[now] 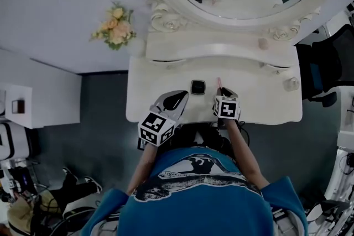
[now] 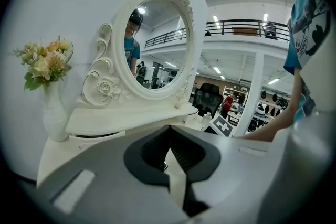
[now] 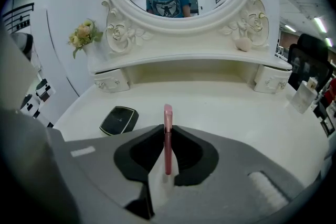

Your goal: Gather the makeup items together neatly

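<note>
Our blue shirt is filling the near edge, and beyond it we are facing the white dressing table. Our left gripper is hovering over its near edge, jaws pressed together and empty. Our right gripper is hovering just right of the black compact lying mid-table, and its jaws are clamping a pink makeup stick.

Head view dim and bluish; gripper views brighter (ceiling lights glare), fisheye-bent with black corners
</note>
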